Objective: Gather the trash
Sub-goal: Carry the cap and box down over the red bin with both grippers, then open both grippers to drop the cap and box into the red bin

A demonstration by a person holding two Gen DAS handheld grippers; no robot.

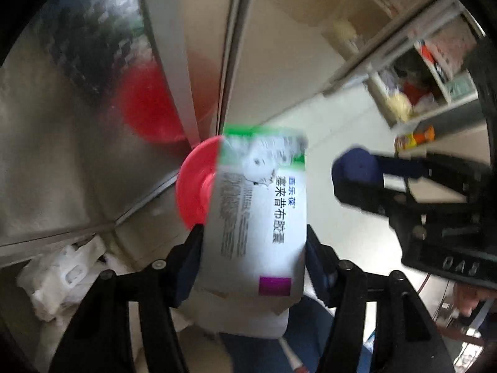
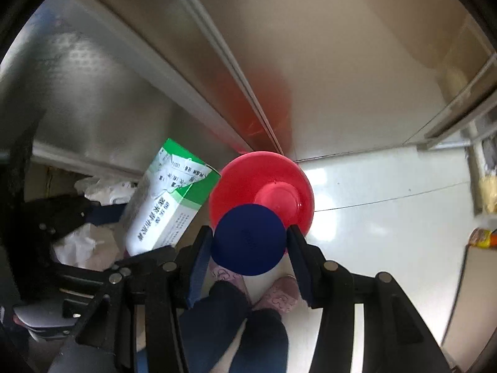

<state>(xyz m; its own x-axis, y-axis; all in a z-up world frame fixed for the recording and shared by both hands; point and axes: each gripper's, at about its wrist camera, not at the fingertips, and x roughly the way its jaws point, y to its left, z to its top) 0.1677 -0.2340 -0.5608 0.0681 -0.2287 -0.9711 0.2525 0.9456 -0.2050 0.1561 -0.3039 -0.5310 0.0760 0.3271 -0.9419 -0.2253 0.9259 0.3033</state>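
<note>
Medicine box (image 1: 257,214) sitting between left gripper (image 1: 253,248) fingers, pads flanking sides, pressing unclear; hanging beside red bowl (image 2: 264,183). Blue cap (image 2: 248,239) being pinched in right gripper (image 2: 250,242), likely heading toward white trash bags (image 1: 62,276) below.

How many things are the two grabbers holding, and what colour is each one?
White and green: 1, the box in the left gripper
Dark blue: 1, the round lid in the right gripper
Total: 2

The red bowl below is not held by either gripper.
</note>
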